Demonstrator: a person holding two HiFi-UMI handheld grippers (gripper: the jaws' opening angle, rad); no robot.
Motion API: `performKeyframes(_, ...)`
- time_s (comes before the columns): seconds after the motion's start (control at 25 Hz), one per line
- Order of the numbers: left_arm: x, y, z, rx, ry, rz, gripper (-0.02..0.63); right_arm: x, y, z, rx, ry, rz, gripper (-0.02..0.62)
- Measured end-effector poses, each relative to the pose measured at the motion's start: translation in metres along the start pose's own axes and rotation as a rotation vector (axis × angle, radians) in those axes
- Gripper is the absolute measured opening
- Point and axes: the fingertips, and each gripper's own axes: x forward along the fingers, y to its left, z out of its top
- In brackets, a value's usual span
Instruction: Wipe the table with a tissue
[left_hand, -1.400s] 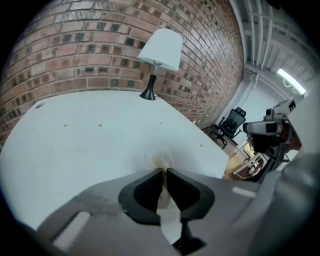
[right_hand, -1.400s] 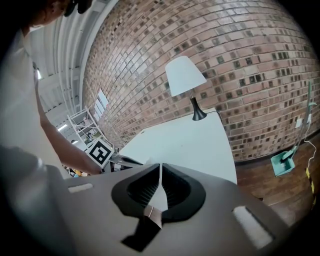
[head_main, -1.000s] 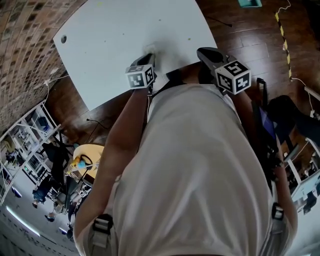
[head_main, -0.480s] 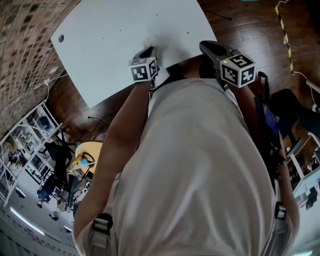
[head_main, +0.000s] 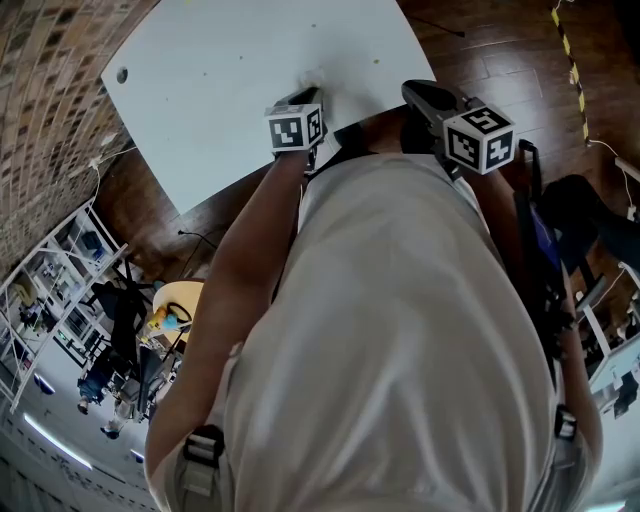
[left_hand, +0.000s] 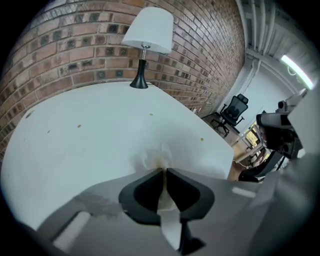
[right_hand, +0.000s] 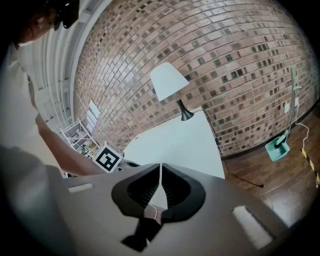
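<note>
L gripper (left_hand: 165, 172) farther up table (left_hand: 75, 145) — tissue (left_hand: 159, 158) half-hidden btwn jaws

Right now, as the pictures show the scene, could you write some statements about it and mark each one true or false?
1. The left hand-held gripper is shut on the tissue. True.
2. The right hand-held gripper is wide open. False: its jaws are together.
3. A lamp stands on the table. True.
4. The lamp has a black shade. False: the shade is white.
</note>
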Motion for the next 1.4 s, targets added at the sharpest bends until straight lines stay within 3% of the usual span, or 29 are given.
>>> performKeyframes(0.36,0.012,-0.022,0.01,-0.032,0.035,-0.068,0.029,-0.006,-0.002,-0.004,0.007,0.001,-0.006,0.02)
performKeyframes(0.56,0.02,-0.065,0.003,-0.03,0.071,-0.236,0.029,-0.01,-0.005,-0.005,0.013,-0.004,-0.011,0.02)
performKeyframes(0.8,-0.002,-0.09,-0.003,0.016,-0.024,-0.331,0.031,-0.005,-0.007,-0.009,0.019,0.008,-0.004,0.02)
performKeyframes(0.96,-0.031,-0.067,-0.008,-0.052,-0.079,-0.293,0.031,0.003,-0.003,-0.01,0.015,0.022,0.023,0.02)
performKeyframes(1.24,-0.065,-0.004,-0.028,-0.201,-0.151,-0.125,0.031,0.018,0.004,-0.008,-0.006,0.045,0.074,0.02)
performKeyframes(1.4,-0.071,0.019,-0.035,-0.22,-0.185,-0.033,0.031,0.023,0.004,-0.007,-0.02,0.054,0.08,0.02)
